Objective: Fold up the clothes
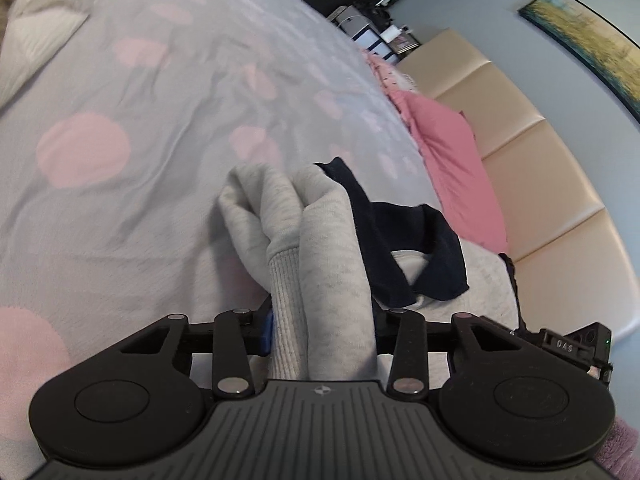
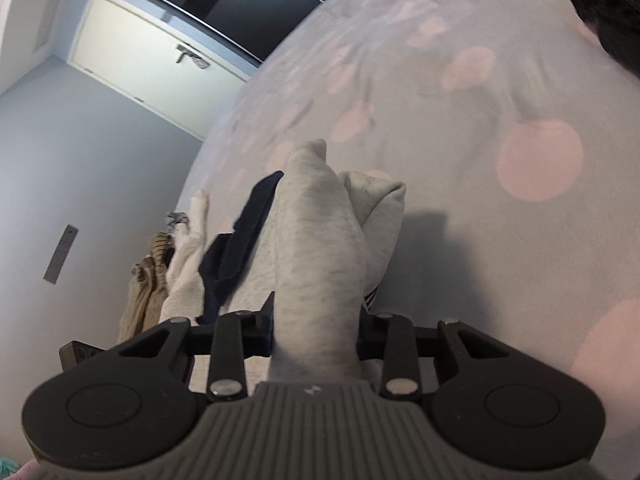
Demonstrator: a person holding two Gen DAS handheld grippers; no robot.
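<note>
A light grey sweatshirt [image 1: 320, 240] with a dark navy lining or hood part [image 1: 408, 248] hangs over the grey bedspread with pink dots [image 1: 160, 128]. My left gripper [image 1: 324, 320] is shut on a bunched fold of it that includes a ribbed cuff or hem. My right gripper [image 2: 316, 320] is shut on another grey fold of the sweatshirt [image 2: 316, 248], with the navy part [image 2: 236, 248] to its left. The fingertips of both are hidden in the cloth.
A pink garment [image 1: 460, 168] lies by the beige padded headboard [image 1: 540, 160]. White bedding [image 1: 36, 28] lies at the far left. Tan and white clothes [image 2: 160, 276] are piled at the bed's edge near a white door [image 2: 140, 56].
</note>
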